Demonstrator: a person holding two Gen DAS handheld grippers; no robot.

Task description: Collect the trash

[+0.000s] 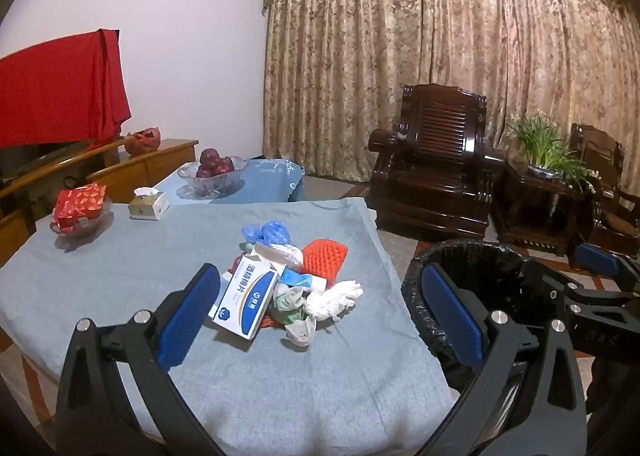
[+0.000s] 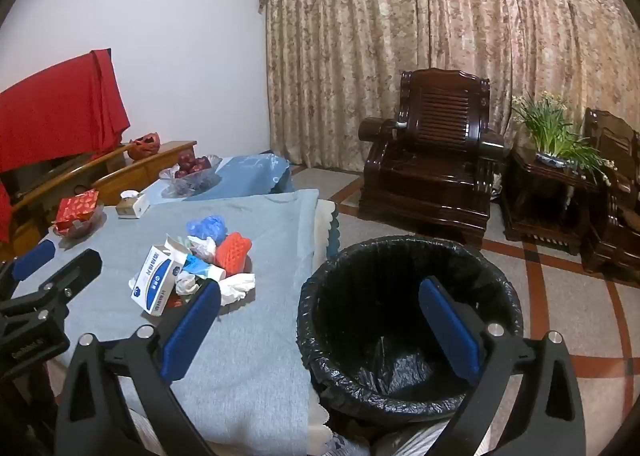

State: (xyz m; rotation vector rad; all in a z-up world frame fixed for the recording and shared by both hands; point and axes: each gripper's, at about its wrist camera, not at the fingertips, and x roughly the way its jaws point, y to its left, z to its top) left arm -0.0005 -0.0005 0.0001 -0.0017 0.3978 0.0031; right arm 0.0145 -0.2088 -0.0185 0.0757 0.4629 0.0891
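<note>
Fruit bowl [image 1: 212,174], armchair [image 1: 434,160], curtain [image 1: 440,48]

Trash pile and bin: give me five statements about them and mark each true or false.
1. The trash pile lies on the grey tablecloth. True.
2. The black-lined bin already holds the blue-and-white box. False: the blue-and-white box lies on the pile; only the liner shows inside the bin.
3. Both grippers are open and hold nothing. True: the left gripper and right gripper stand wide, with nothing between their pads.
4. The orange sponge sits in the glass fruit bowl. False: it is in the pile; the glass bowl holds dark red fruit.
5. The bin stands on the table. False: it stands beside the table, lower down.
</note>
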